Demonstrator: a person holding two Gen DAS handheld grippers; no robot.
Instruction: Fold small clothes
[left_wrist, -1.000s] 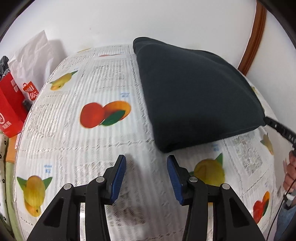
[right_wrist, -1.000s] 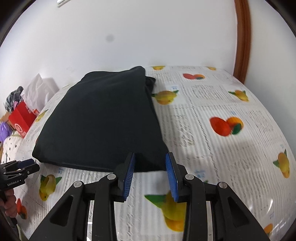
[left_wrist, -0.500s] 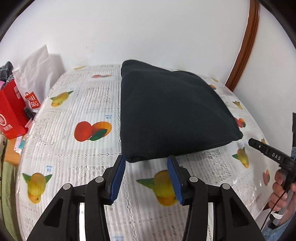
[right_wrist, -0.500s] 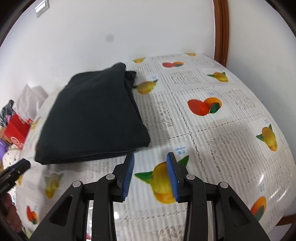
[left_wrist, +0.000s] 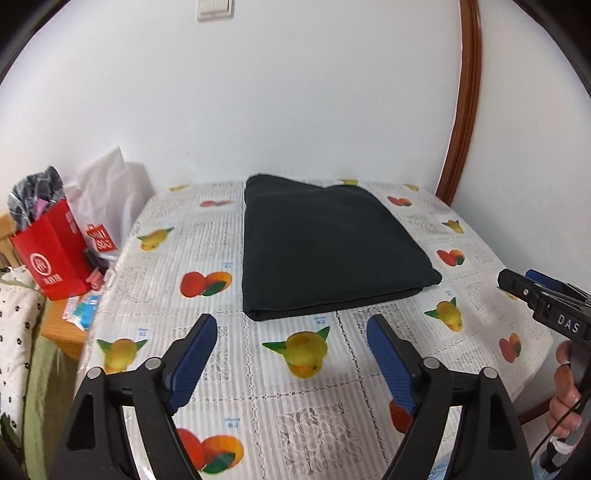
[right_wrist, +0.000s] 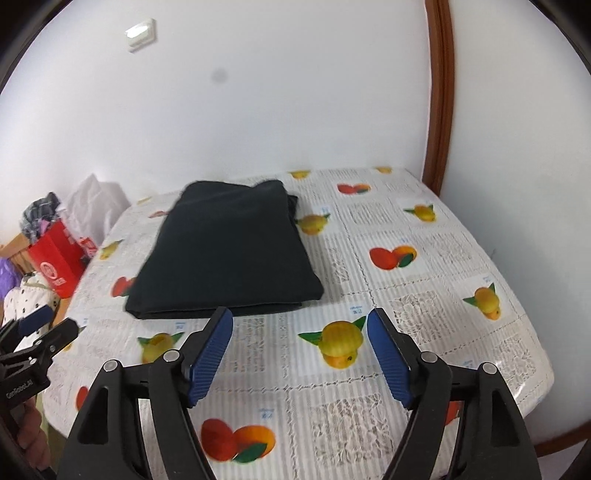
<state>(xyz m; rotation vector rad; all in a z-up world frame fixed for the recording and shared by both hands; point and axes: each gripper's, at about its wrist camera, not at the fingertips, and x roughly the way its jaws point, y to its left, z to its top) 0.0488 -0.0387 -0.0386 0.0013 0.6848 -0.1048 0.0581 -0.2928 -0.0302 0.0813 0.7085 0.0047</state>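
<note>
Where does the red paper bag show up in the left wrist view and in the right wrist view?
Left wrist: red paper bag at far left, beside the table edge.
Right wrist: red paper bag at far left, smaller, off the table.
Shared landmark: folded dark cloth.

The left gripper (left_wrist: 291, 326) and right gripper (right_wrist: 300, 320) are both opening (nothing between the blue pads), sitting low in frame.

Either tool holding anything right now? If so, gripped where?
Nothing held. Left tool and right tool are both opening, empty; the folded dark garment lies untouched on the table.
</note>
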